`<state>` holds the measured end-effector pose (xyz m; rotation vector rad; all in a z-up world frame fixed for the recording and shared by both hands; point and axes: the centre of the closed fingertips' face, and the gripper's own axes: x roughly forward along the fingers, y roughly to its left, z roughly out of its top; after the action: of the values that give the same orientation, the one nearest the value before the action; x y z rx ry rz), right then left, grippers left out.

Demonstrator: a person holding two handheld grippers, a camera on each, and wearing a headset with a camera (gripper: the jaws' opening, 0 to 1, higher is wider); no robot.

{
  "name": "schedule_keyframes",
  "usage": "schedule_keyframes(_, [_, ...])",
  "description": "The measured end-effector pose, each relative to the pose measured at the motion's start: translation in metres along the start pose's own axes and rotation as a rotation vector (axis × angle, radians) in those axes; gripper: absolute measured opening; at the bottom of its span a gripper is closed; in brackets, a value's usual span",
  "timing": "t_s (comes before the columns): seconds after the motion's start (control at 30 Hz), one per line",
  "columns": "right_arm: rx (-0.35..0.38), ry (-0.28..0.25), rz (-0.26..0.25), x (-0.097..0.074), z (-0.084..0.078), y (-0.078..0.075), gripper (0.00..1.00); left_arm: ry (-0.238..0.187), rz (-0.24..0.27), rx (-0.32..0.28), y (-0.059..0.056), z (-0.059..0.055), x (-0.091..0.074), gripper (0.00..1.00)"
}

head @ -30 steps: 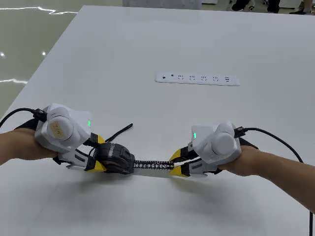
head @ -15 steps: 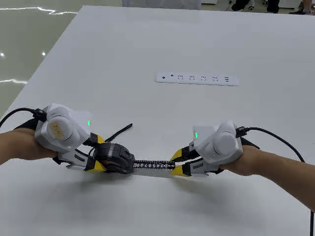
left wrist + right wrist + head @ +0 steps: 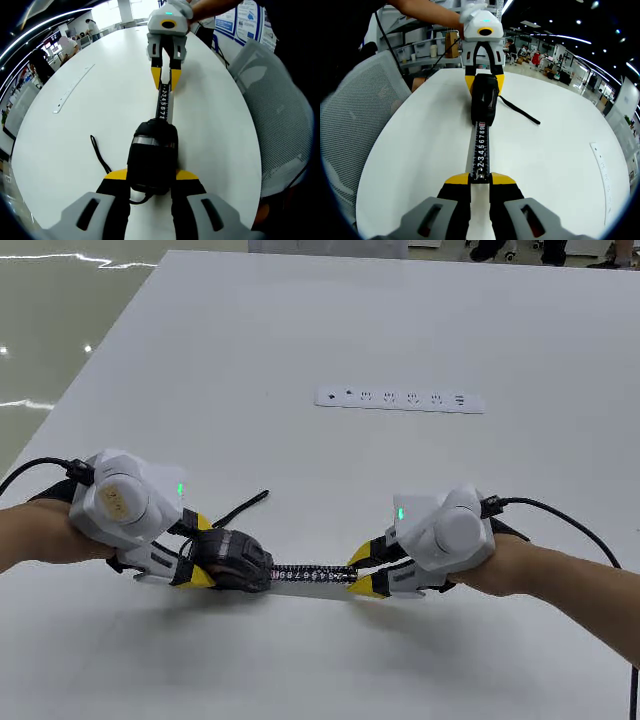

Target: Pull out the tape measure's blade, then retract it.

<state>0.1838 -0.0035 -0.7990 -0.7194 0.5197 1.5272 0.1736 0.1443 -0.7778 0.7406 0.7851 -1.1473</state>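
Black tape-measure case (image 3: 232, 560): lies on the white worktop (image 3: 300, 330) near its front edge, gripped at the rear between the yellow tips of the left claw (image 3: 203, 551).
Blade (image 3: 480, 147): drawn out a short way, running flat and straight from the case to the right claw (image 3: 358, 573); numerals 2 to 9 can be read in the right gripper view.
Left claw: clamped on the case, one jaw against each flank.
Right claw: closed on the blade's free end, pinching it from both sides.
Strap (image 3: 245, 508): thin black cord trailing from the case across the worktop, away from the person.
Power strip (image 3: 400, 400): white, lying flat well beyond both claws.
Chair (image 3: 280, 100): grey mesh back just beside the worktop's edge.
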Motion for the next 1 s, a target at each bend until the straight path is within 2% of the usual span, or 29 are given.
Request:
schedule_keyframes(0.23, [-0.002, 0.001, 0.000, -0.0042, 0.0025, 0.0025, 0.12, 0.000, 0.000, -0.001, 0.0000, -0.0003, 0.0002, 0.26])
schedule_keyframes(1.0, [0.000, 0.008, -0.006, -0.0074, -0.0059, -0.0001, 0.12, 0.000, 0.001, -0.001, 0.0016, -0.0016, 0.0008, 0.26])
